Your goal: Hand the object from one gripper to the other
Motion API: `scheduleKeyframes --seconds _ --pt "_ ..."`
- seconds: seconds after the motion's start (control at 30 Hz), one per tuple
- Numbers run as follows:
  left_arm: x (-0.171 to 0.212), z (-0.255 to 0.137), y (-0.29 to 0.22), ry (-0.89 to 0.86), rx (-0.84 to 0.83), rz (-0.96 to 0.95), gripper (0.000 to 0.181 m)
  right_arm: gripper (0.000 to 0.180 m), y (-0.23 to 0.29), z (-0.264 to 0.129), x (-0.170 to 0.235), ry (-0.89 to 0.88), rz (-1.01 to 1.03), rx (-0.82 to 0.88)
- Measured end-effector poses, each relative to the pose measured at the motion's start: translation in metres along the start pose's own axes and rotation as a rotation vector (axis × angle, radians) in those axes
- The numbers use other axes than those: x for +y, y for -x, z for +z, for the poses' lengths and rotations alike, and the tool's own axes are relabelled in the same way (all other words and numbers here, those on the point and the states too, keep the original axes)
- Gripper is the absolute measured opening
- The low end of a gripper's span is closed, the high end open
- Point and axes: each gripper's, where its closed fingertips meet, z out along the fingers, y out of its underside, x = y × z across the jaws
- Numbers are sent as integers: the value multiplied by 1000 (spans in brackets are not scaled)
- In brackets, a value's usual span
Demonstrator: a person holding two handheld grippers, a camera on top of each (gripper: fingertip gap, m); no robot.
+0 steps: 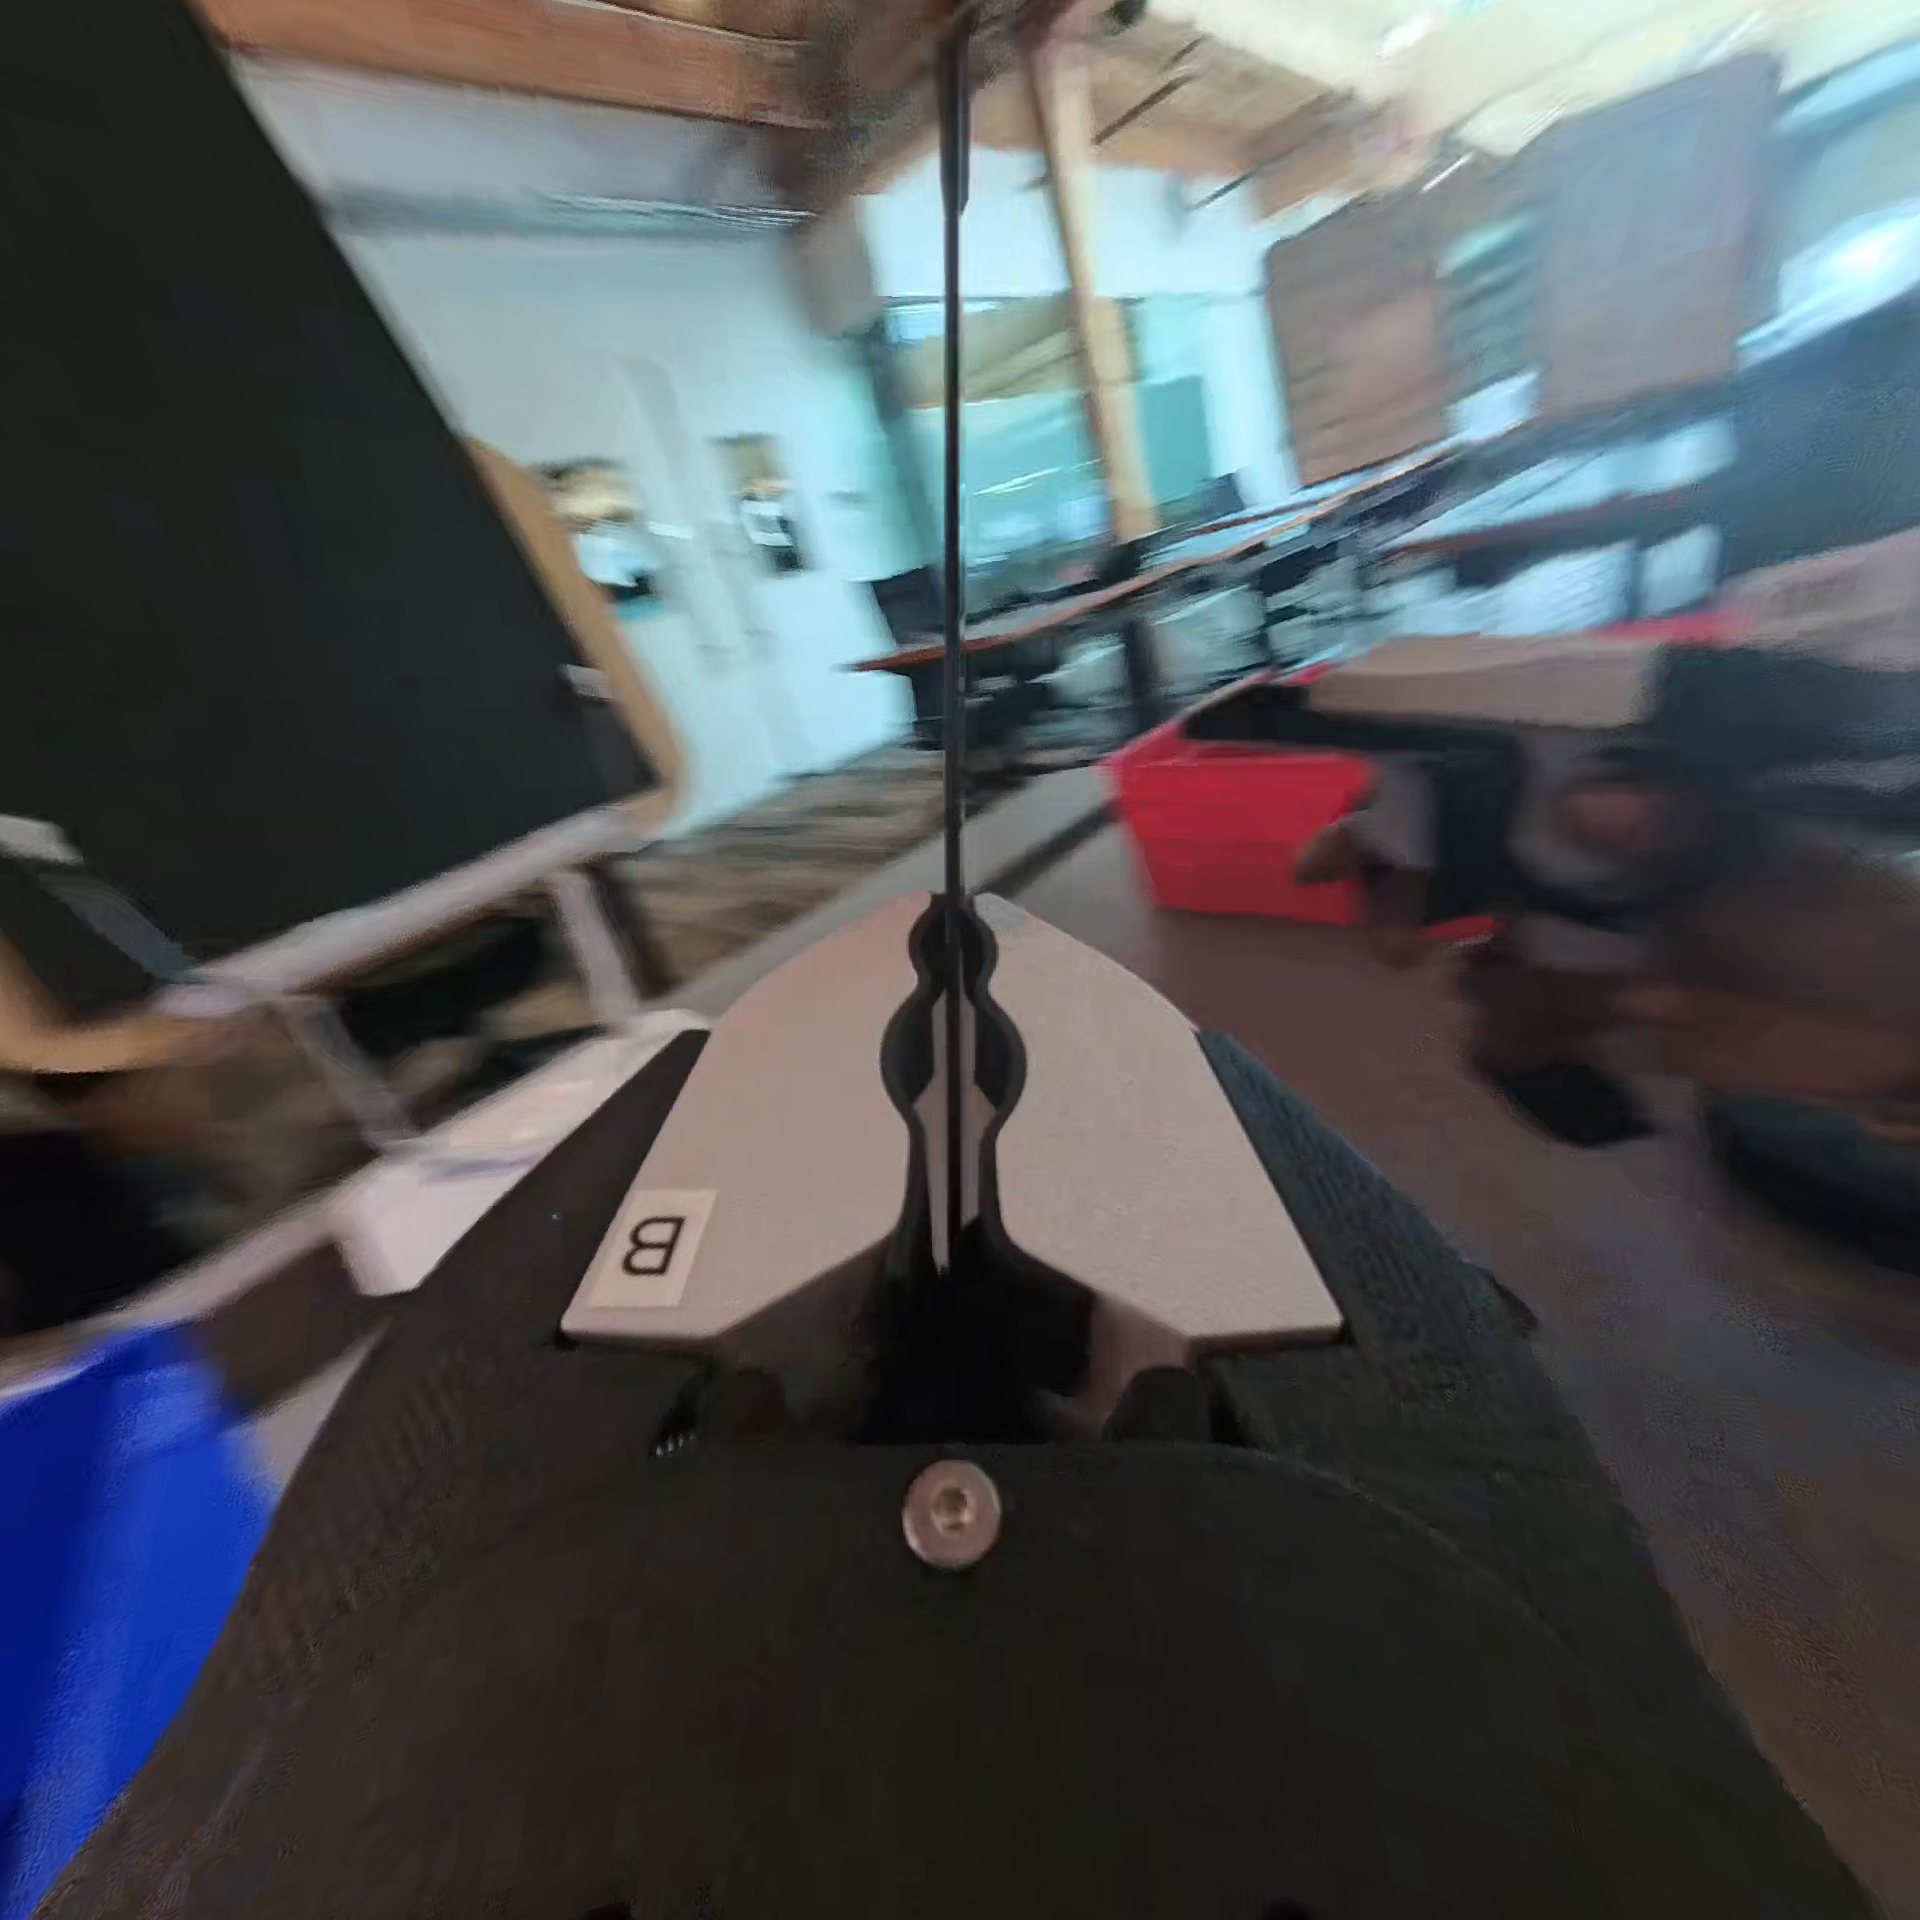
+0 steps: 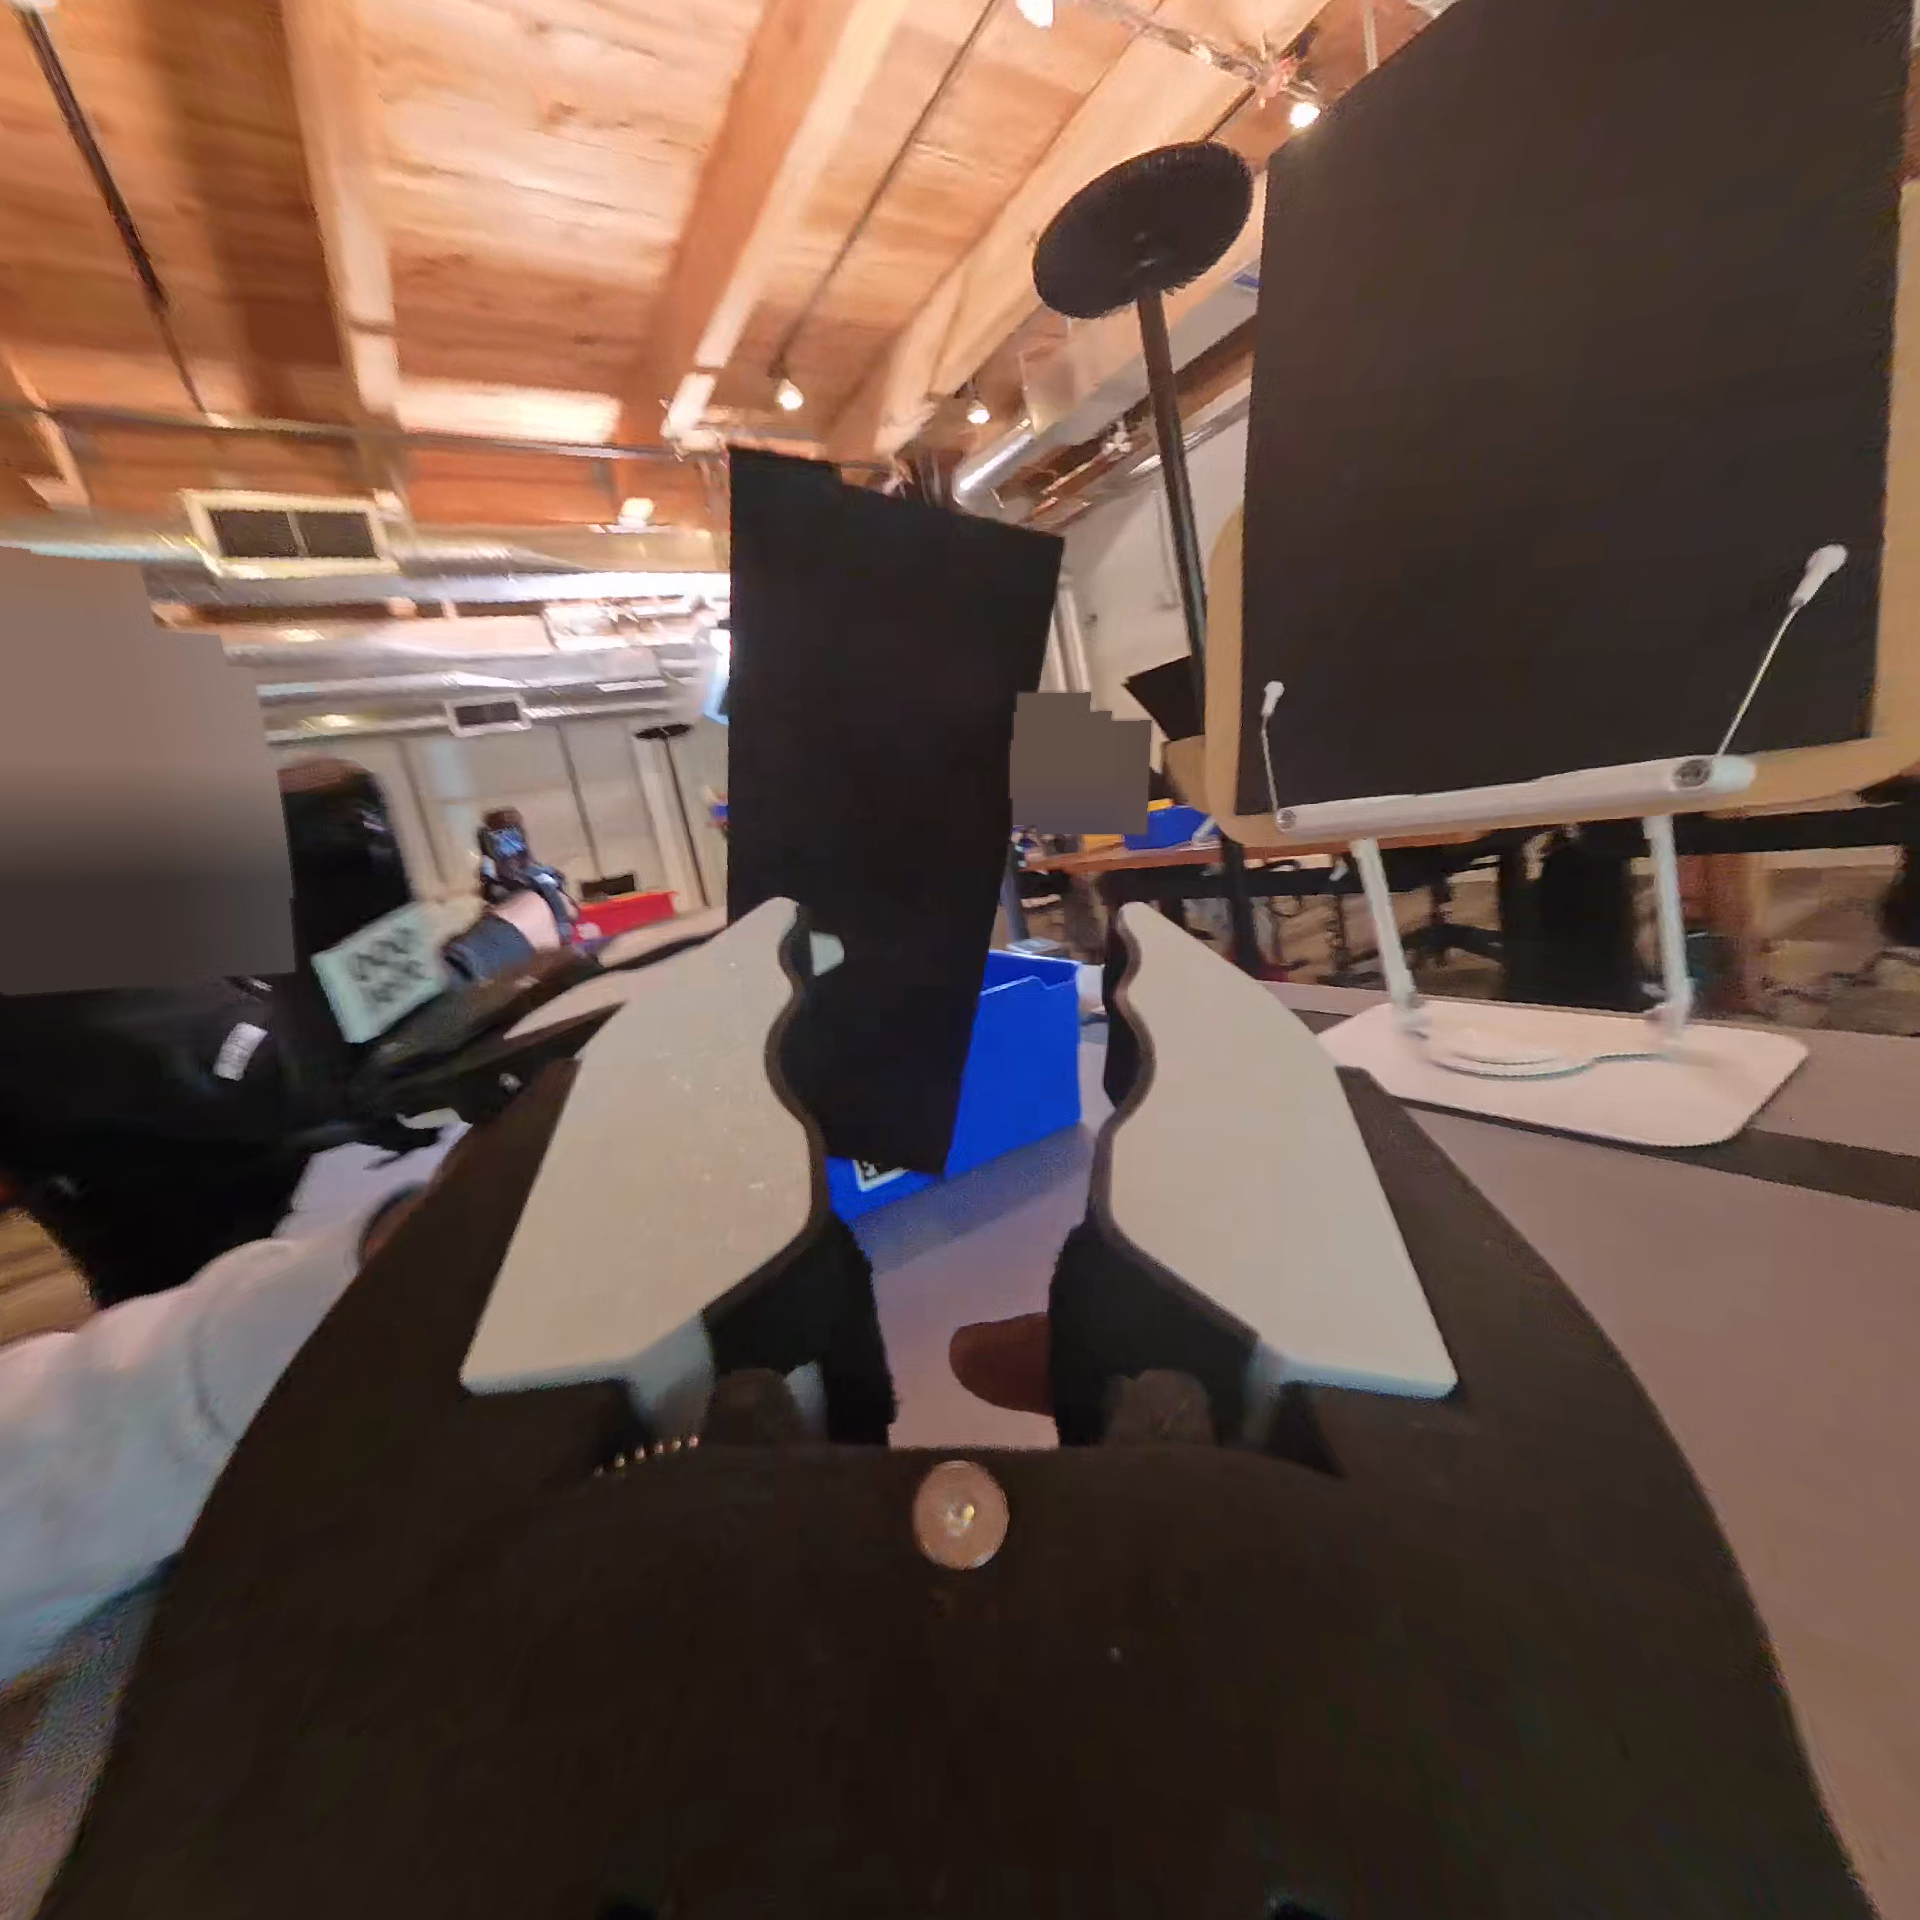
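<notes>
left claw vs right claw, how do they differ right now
The left claw is shut on a thin black sheet, seen edge-on in its own view; the right claw is open and holds nothing. The left wrist view is motion-blurred, the right one sharp. The sheet stands beyond the right claw's fingertips, not yet between them. Both have grey fingers on black bodies.

Left wrist view's background smeared by motion, black sheet perhaps cut off at top edge, seen edge-on
</notes>
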Motion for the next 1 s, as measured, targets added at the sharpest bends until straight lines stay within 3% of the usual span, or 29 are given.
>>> scheduleKeyframes --seconds 0.07,0.13,0.33,0.5,0.57,0.6,0.67,0.73,0.83,0.9,1.0 --pt "1 -3 14 39 -183 224 2 59 7 6 10 34 -56 20" --pt "4 -1 11 83 -262 434 1 64 22 15 24 76 -68 -1" --pt "11 8 -12 139 -296 761 1 55 42 28 31 18 49 8" --pt "13 10 -24 145 -313 973 4 18 28 22 33 -7 156 58" --pt "20 13 -30 159 -236 968 17 7 18 20 34 20 131 118" --pt "24 14 -37 159 -170 936 29 3 15 19 31 24 109 133" --pt "25 12 -56 108 0 849 33 2 12 16 24 32 53 136" --pt "4 3 -62 -20 98 670 39 1 11 13 16 72 -23 116" --pt "-30 -10 -34 -171 142 222 43 1 20 6 7 152 -40 -44" --pt "-25 -11 -26 -134 295 -104 43 1 36 -1 1 180 45 -231" --pt "-10 -20 -53 -8 681 -452 38 0 45 -10 3 235 171 -369"
